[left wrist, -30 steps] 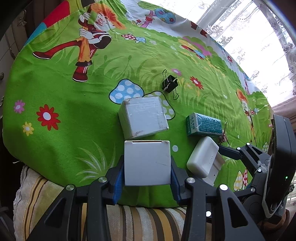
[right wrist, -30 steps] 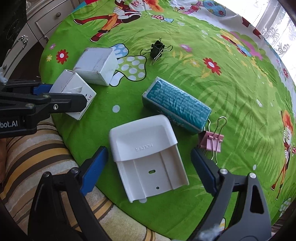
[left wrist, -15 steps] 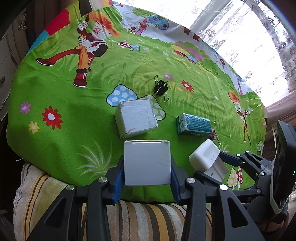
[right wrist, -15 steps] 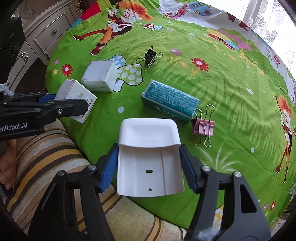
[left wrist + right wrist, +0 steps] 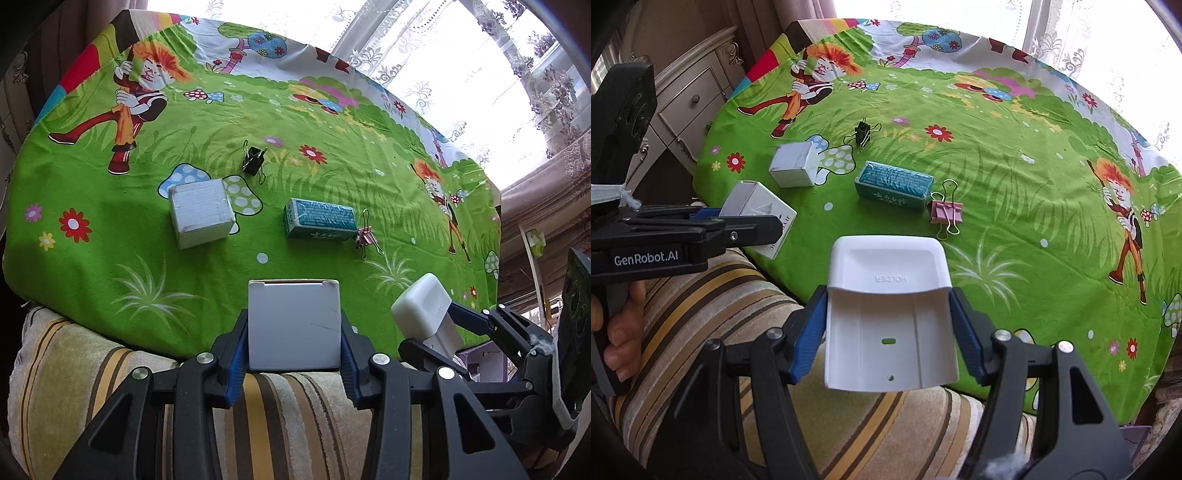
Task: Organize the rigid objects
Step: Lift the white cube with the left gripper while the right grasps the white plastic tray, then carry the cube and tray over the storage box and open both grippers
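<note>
My left gripper (image 5: 293, 334) is shut on a plain white box (image 5: 293, 317), held upright above the near edge of the green cartoon cloth (image 5: 110, 258). In the right wrist view that box (image 5: 764, 206) shows at the left between the left gripper's fingers (image 5: 750, 221). My right gripper (image 5: 888, 332) is shut on a white plastic holder (image 5: 886, 273), its blue pads pressing both side walls. The holder (image 5: 424, 306) hangs clear of the cloth at the lower right of the left wrist view.
On the cloth lie a scuffed white cube box (image 5: 201, 212), a teal packet (image 5: 319, 218), a black binder clip (image 5: 254, 160) and a pink binder clip (image 5: 364, 236). A striped cushion (image 5: 92, 369) lies under both grippers. A drawer cabinet (image 5: 690, 99) stands at the left. A hand (image 5: 620, 332) grips the left handle.
The right gripper closed on the white holder and lifted it off the cloth. Both grippers rose and drew back toward the near edge with their loads.
</note>
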Available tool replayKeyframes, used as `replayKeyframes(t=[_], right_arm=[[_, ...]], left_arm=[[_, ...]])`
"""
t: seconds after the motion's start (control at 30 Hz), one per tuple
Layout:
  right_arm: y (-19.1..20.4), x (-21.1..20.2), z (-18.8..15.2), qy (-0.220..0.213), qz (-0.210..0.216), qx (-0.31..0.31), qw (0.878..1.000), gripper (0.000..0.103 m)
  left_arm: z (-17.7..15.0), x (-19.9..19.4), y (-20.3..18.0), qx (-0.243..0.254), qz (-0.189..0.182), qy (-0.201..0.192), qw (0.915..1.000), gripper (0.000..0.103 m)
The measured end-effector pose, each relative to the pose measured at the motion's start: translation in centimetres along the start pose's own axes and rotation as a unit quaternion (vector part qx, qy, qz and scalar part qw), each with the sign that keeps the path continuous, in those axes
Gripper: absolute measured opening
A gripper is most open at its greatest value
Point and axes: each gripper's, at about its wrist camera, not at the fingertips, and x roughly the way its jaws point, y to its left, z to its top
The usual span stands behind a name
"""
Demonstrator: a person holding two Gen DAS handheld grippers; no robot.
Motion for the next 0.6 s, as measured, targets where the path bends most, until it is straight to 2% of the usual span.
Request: replayKeyframes(t=[0.33, 0.6], right_arm=[[-2.5, -5.5, -4.7, -0.041, -0.024, 0.065, 0.997, 0.068], [-5.2, -9.3, -9.5, -0.063, -0.060, 0.117, 0.989, 0.068]], left_arm=[[-2.0, -1.1, -5.0, 0.051, -0.035, 0.002, 0.9981, 0.043], [-4.1, -0.6, -9.9, 0.101, -0.059, 0.024, 0.9928, 0.043]])
